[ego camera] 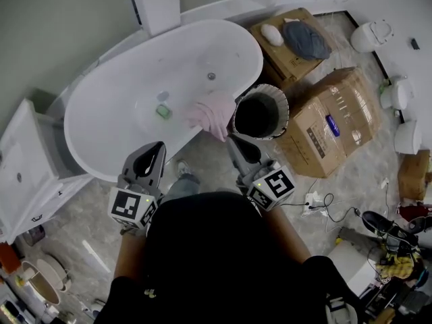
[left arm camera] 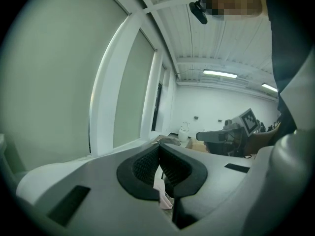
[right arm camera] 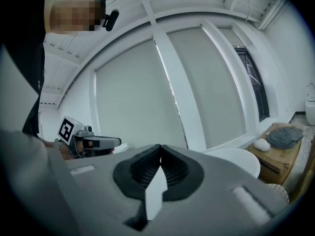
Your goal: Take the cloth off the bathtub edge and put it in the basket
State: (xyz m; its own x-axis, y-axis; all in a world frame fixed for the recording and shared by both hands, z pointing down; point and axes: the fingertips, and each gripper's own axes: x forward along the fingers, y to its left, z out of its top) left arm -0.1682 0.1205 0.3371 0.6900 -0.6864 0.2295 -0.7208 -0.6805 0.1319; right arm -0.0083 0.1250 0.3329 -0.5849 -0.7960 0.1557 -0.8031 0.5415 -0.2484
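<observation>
Hanging over the near edge of the white bathtub (ego camera: 169, 59), the pink cloth (ego camera: 212, 113) sits just beside the dark round basket (ego camera: 280, 105) on the floor. The left gripper (ego camera: 159, 147) and the right gripper (ego camera: 233, 140) hover near the tub, each with its fingers (left arm camera: 142, 168) clenched together on nothing. Cardboard boxes (ego camera: 337, 120) stand beyond the basket.

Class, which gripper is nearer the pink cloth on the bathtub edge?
Right. The right gripper is just short of the cloth; the left gripper is farther, to its left.
</observation>
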